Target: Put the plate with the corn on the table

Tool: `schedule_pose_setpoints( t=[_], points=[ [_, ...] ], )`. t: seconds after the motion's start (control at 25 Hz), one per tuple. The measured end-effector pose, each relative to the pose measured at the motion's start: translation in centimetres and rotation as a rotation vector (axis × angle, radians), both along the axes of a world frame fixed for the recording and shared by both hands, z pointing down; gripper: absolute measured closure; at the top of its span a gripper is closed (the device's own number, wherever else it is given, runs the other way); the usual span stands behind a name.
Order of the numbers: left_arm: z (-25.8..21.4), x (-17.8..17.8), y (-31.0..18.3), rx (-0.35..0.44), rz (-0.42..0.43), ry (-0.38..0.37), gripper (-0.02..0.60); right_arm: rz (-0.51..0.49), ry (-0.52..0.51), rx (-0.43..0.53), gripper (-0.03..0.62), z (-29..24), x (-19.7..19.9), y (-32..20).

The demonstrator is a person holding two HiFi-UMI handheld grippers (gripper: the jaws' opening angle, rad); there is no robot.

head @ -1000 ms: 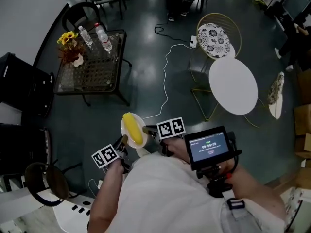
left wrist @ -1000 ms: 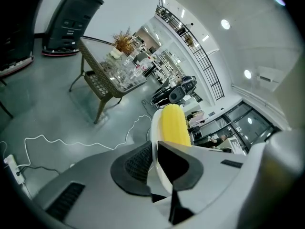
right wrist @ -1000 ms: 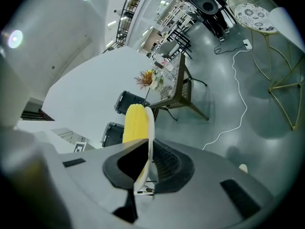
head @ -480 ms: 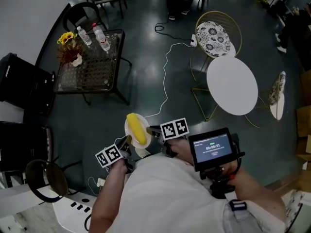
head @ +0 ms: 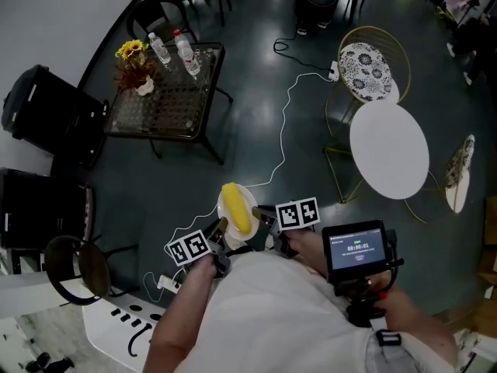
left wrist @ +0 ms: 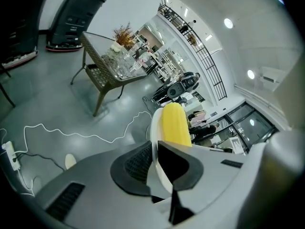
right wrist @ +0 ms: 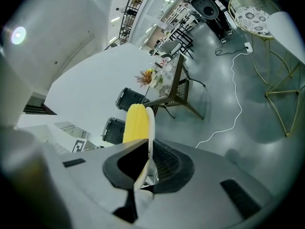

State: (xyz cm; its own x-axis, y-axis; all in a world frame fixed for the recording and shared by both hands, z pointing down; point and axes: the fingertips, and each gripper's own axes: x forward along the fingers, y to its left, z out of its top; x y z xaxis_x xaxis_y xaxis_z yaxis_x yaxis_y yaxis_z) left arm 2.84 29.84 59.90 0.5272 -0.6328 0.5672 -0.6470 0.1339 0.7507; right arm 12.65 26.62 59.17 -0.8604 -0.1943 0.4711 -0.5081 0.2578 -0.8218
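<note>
A small white plate [head: 227, 205] carries a yellow corn cob [head: 237, 207] and hangs in the air over the dark floor. My left gripper [head: 220, 228] is shut on the plate's left rim and my right gripper [head: 264, 217] is shut on its right rim. In the left gripper view the plate [left wrist: 156, 128] stands edge-on between the jaws of the left gripper [left wrist: 155, 157] with the corn [left wrist: 174, 124] beyond. The right gripper view shows the right gripper [right wrist: 148, 157] pinching the plate [right wrist: 151, 128] beside the corn [right wrist: 135, 123]. A round white table [head: 388, 151] stands to the right.
A glass side table [head: 169, 92] with water bottles [head: 186, 54] and flowers [head: 133, 62] stands at upper left. A gold wire chair [head: 368, 59] sits behind the white table. A white cable [head: 286, 123] runs over the floor. Black chairs stand at left.
Both grippers have carried the plate and corn a little to the right. The grip on the plate is unchanged.
</note>
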Motion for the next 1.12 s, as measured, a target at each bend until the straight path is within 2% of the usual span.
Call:
schedule_pose_setpoints(
  t=[0.84,1.12],
  points=[
    [0.1,0.2,-0.7,-0.003,0.030,-0.020,0.539,0.041,-0.006,-0.003,0.557,0.4,0.4,-0.4],
    [-0.2,1.9,-1.9,0.013,0.053,-0.020,0.540,0.059,-0.005,0.013,0.557,0.0,2.1,-1.3]
  ],
)
